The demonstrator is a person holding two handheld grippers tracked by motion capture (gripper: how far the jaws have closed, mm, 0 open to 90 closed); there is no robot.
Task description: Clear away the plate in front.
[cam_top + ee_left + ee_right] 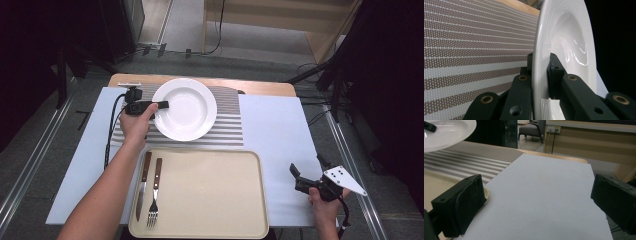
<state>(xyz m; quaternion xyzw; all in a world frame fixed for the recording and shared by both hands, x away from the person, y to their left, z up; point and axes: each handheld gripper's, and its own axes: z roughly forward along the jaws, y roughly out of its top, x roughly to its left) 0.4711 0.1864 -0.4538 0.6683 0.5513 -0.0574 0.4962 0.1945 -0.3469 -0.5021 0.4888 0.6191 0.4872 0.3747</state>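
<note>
Clamping the plate (564, 37), left gripper (540, 72) hides its rim.

Most of the tray (210, 195) is left bare; only its left edge is taken up by a knife (142, 186) and fork (155, 192). Open room is offered by the white desk (275, 135) surface right of the striped mat (227, 125). The mat's left half is blocked by the plate (187, 110).
</note>
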